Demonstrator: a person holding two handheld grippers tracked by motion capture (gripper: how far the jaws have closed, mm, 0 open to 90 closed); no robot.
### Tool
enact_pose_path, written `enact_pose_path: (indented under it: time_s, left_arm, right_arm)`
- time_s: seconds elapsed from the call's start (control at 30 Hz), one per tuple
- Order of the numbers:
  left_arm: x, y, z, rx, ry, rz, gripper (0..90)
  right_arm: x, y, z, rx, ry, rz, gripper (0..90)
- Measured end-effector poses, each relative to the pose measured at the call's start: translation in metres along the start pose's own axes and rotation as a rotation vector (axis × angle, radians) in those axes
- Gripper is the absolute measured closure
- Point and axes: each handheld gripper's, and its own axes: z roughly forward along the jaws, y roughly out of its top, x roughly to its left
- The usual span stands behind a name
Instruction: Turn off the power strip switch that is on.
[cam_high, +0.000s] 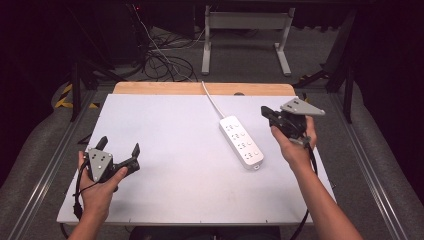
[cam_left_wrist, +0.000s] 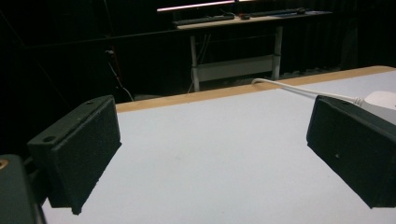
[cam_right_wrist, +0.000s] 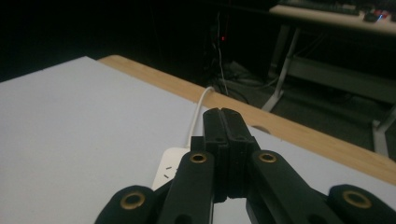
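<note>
A person sits at a white table (cam_high: 165, 200), a gripper in each hand. The left gripper (cam_high: 118, 152) hovers low near the table's left edge, its jaws spread wide and empty, seemingly waiting. The right gripper (cam_high: 267, 114) is raised at the right side, jaws pressed together on nothing. Between them, nearer the right hand, lies a white power strip (cam_high: 241, 141), its cord (cam_high: 212, 100) trailing off the far edge, probably the object both hands will work on.
</note>
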Motion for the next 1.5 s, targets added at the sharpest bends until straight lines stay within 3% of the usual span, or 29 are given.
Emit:
enact_pose_path:
  time_s: [0.17,0.4,0.7,1.17,1.23,1.5]
  left_arm:
    - [0.000,0.000,0.000,0.000,0.006,0.001,3.3]
    - [0.000,0.000,0.000,0.001,0.012,0.000,3.3]
    - [0.001,0.001,0.000,-0.008,0.008,0.000,3.3]
    - [0.002,0.002,-0.001,-0.007,0.007,0.001,3.3]
    - [0.002,0.002,-0.001,-0.010,0.011,-0.003,3.2]
    - [0.002,0.002,-0.001,-0.008,0.006,-0.006,3.2]
  right_arm:
    - [0.000,-0.018,-0.040,-0.129,-0.020,0.004,89.6]
    - [0.004,-0.053,-0.070,-0.205,-0.051,0.024,88.8]
    - [0.008,-0.075,-0.082,-0.236,-0.086,0.019,88.1]
    - [0.009,-0.078,-0.079,-0.234,-0.107,0.002,84.8]
    - [0.010,-0.079,-0.079,-0.235,-0.103,-0.002,79.8]
    - [0.015,-0.078,-0.067,-0.239,-0.072,0.032,29.4]
